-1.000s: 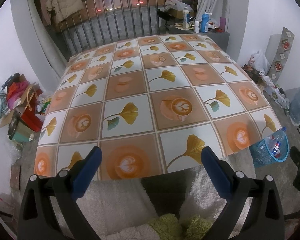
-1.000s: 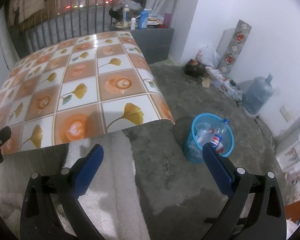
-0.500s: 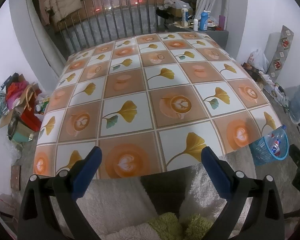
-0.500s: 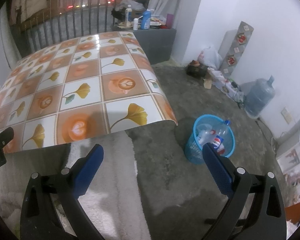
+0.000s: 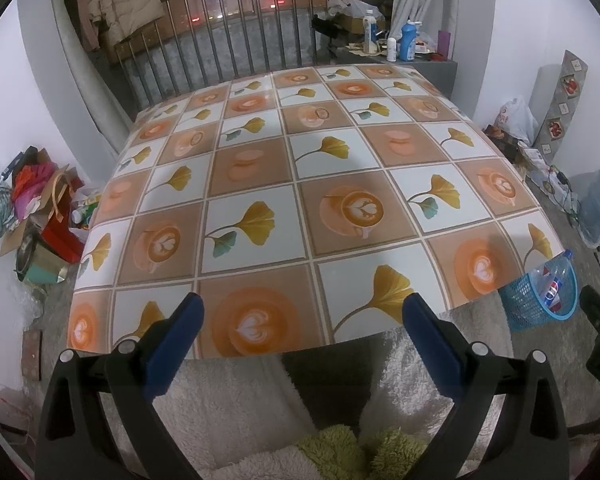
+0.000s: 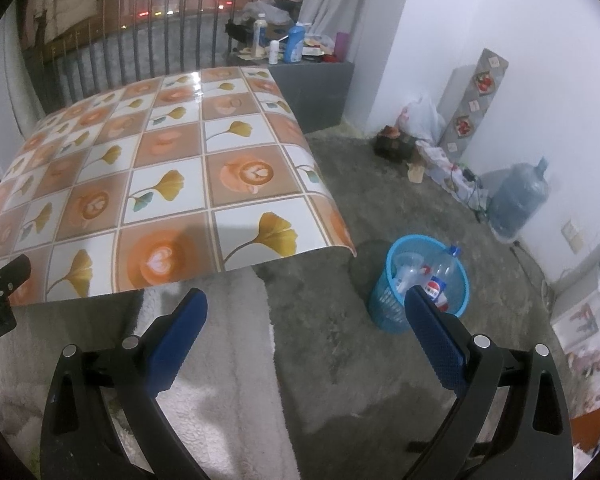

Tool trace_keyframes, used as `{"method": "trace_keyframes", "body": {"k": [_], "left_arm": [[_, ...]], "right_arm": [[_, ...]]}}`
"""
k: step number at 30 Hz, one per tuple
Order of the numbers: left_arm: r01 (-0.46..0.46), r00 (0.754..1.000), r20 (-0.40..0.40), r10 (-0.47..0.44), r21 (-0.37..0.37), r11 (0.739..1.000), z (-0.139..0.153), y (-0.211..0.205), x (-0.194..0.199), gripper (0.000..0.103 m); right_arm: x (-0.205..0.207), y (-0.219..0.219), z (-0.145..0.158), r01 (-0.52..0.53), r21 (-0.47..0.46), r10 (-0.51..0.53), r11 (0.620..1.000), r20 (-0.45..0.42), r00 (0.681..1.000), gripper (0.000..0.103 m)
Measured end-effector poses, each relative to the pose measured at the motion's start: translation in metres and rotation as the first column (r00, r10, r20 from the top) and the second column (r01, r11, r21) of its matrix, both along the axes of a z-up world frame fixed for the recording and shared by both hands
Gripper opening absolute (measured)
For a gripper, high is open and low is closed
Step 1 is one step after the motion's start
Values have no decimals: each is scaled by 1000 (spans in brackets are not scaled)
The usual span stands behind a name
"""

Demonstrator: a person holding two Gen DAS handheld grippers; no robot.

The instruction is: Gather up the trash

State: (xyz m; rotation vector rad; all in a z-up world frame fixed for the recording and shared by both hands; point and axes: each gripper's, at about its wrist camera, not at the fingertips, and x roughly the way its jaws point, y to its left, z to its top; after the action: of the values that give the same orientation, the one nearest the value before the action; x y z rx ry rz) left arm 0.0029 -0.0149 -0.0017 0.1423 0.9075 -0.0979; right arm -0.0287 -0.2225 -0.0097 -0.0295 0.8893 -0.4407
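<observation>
A blue mesh waste basket (image 6: pixel 392 308) stands on the grey floor off the table's right front corner, holding a clear cola bottle (image 6: pixel 440 278) and other clear plastic. The same basket (image 5: pixel 520 304) shows at the right edge of the left wrist view. My left gripper (image 5: pixel 302 316) is open and empty above the table's near edge. My right gripper (image 6: pixel 306 312) is open and empty over the floor, left of the basket. The table (image 5: pixel 260 168) wears a glossy cloth of coffee-cup and ginkgo-leaf squares, with nothing lying on it.
White fluffy clothing of the person (image 6: pixel 220 392) fills the space below both grippers. A large water jug (image 6: pixel 518 204) and bags sit by the right wall. Boxes and bags (image 5: pixel 32 208) pile at the left wall. Bottles stand on a grey cabinet (image 6: pixel 312 92) behind the table.
Both views have pulled back and risen slightly, so the table and basket sit a little lower and farther. Both grippers stay open and empty.
</observation>
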Motion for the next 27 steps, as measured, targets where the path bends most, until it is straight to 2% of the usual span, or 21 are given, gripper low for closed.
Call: {"method": "trace_keyframes", "body": {"k": [27], "left_arm": [[1, 1000, -3, -1, 0, 1000, -1, 1, 0, 97]], "right_arm": [[3, 3, 0, -3, -2, 3, 1000, 2, 1000, 95]]}}
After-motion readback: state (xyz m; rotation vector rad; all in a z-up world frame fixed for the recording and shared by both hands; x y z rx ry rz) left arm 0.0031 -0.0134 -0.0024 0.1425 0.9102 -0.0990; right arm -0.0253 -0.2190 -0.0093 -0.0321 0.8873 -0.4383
